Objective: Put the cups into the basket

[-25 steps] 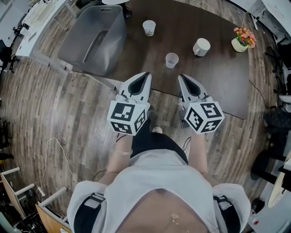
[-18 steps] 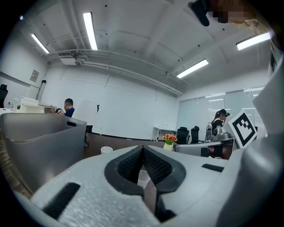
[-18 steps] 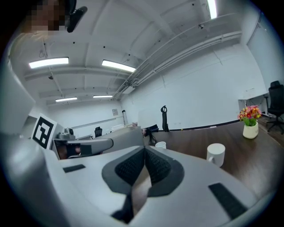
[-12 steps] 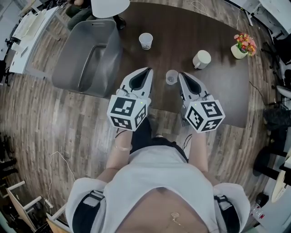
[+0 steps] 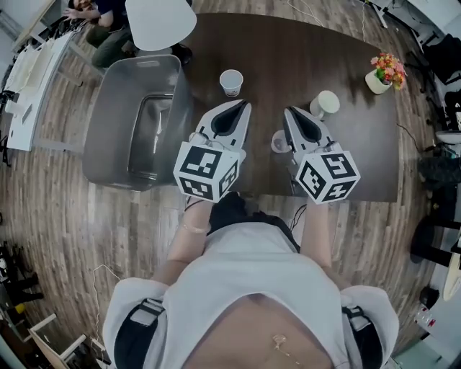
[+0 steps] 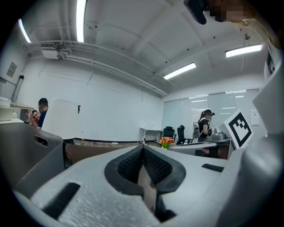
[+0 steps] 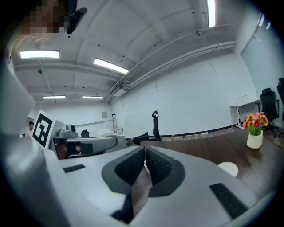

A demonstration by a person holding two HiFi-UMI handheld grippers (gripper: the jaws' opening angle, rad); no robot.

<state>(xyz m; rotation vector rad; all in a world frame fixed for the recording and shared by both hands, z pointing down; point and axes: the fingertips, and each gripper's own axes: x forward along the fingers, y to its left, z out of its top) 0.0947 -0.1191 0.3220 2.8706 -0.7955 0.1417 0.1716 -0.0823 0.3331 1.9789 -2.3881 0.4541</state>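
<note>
Three cups stand on the dark table (image 5: 346,166): a white paper cup (image 5: 230,81) at the back, a clear plastic cup (image 5: 278,143) half hidden beside my right gripper, and a white cup (image 5: 325,103) to the right, its rim also showing in the right gripper view (image 7: 228,168). The grey basket (image 5: 108,137) stands on the floor against the table's left end. My left gripper (image 5: 240,108) hangs over the table's near part, jaws shut and empty. My right gripper (image 5: 292,114) is beside it, shut and empty, just right of the clear cup.
A small pot of flowers (image 5: 385,72) stands at the table's far right corner. A white round seat (image 5: 160,21) and a seated person (image 5: 97,21) are beyond the basket. Chairs and cables line the right side of the room.
Both grippers have moved forward from the table's near edge to over the table. The clear cup now lies between them, close to the right gripper.
</note>
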